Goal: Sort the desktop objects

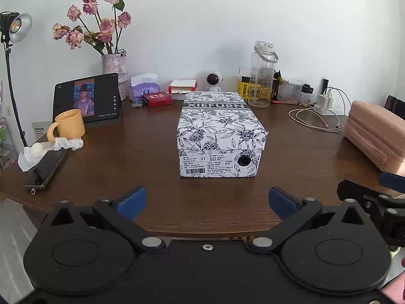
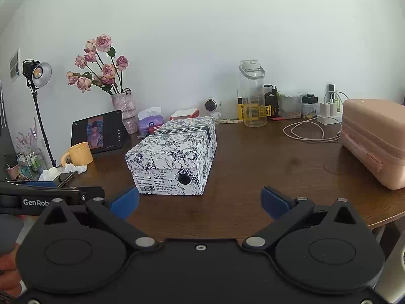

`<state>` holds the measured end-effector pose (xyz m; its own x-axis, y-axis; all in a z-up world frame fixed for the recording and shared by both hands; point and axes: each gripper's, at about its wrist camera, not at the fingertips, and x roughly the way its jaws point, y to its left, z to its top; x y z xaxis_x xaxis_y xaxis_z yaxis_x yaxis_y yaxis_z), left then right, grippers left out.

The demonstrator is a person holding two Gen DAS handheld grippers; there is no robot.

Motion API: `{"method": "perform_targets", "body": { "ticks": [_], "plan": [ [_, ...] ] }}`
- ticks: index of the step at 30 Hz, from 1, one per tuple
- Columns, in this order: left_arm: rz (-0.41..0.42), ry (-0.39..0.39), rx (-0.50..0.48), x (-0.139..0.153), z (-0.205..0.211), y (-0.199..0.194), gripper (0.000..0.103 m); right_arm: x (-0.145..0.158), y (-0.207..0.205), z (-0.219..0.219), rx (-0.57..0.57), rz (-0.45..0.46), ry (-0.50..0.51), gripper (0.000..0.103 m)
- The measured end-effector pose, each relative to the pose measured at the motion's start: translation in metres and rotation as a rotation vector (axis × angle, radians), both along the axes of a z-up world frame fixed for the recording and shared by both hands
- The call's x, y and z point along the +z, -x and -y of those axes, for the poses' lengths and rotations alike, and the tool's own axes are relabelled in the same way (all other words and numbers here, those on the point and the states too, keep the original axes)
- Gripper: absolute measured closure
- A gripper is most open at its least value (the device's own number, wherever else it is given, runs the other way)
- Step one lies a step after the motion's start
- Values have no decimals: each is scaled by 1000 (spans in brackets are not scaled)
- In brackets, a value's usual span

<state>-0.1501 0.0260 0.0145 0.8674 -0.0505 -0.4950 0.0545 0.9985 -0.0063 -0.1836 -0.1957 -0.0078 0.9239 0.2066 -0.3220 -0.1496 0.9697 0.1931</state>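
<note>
Lidded floral shoebox (image 1: pixel 220 131) marked "XIEFURN", size label "37", centred on table (image 1: pixel 126 157), yellow mug (image 1: pixel 69 125) left, left gripper (image 1: pixel 207 201) and right gripper (image 2: pixel 200 201) both spread apart, holding nothing

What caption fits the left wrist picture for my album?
Open left hand-held gripper faces a flowery box on the desk.

The patterned shoebox (image 1: pixel 219 133) stands closed in the middle of the surface (image 1: pixel 126 157), with bare wood on its near side and along both flanks, so a tool could pass on either side. On the left, the yellow mug (image 1: pixel 69 124), crumpled tissues (image 1: pixel 68 143) and phone (image 1: pixel 46 168) crowd the edge, with the tablet (image 1: pixel 87 100) behind them. The right is bounded by the pink case (image 2: pixel 374 139) and a looped cable (image 2: pixel 311 133), and the far edge is lined with the water bottle (image 1: pixel 260 76) and small clutter.
</note>
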Motion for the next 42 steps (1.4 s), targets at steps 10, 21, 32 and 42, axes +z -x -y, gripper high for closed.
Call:
{"method": "perform_targets", "body": {
  "ticks": [10,21,32,42],
  "plan": [
    [-19,2,-19,-5,4,-5,0,-1,-5,1,-14,-13,8,0],
    [-28,-3,-14,-5,5,-5,0,-1,-7,1,-19,-21,12,0],
    [-40,-3,-18,-6,6,-7,0,-1,-7,0,-23,-25,16,0],
    [-44,9,-25,-7,6,-9,0,-2,-10,-1,-23,-37,20,0]
  ]
}}
